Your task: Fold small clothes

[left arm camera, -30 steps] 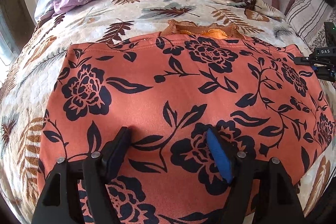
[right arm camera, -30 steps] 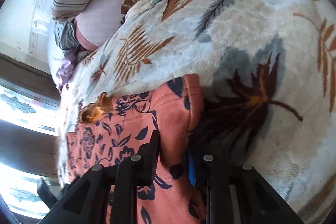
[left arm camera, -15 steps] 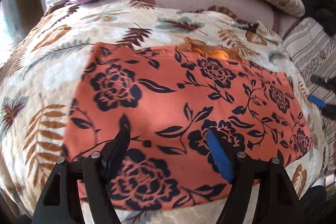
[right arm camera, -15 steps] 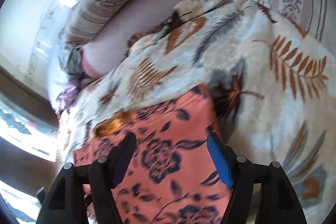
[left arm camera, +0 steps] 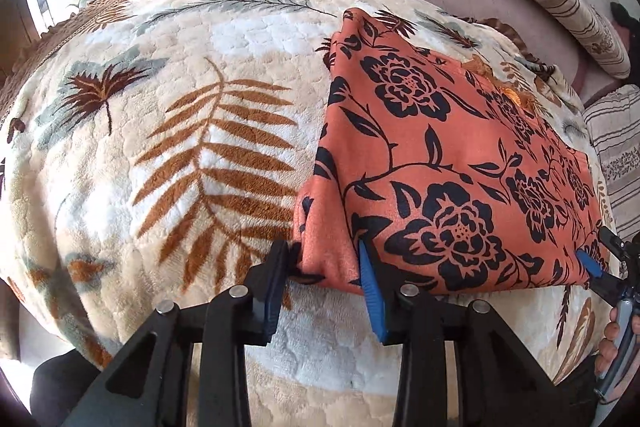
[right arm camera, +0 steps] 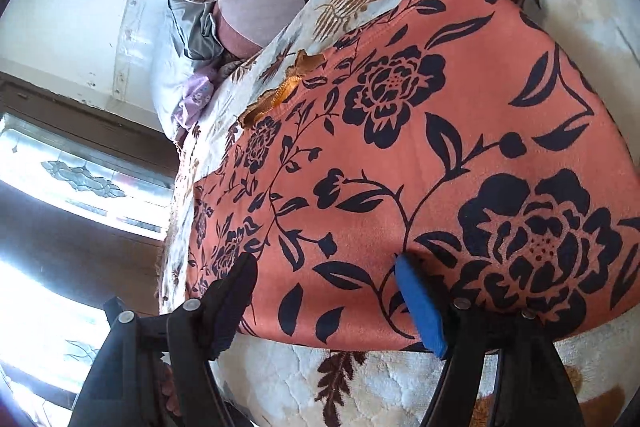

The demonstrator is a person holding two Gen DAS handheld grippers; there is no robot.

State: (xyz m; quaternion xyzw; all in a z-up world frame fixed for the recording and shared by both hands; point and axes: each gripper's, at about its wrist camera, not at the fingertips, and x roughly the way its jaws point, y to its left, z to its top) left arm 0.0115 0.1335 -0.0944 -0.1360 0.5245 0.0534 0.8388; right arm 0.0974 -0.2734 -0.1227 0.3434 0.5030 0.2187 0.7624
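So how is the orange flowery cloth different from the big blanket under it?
The orange cloth has black flowers; the blanket is cream with brown and grey leaves. The cloth looks thin and smooth, the blanket fluffy and quilted. The cloth is much smaller, lying folded on the blanket. Both carry plant patterns.

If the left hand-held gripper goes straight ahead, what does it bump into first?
The orange flowery cloth. The left hand-held gripper already has the cloth's near corner between its open fingers, apparently touching it.
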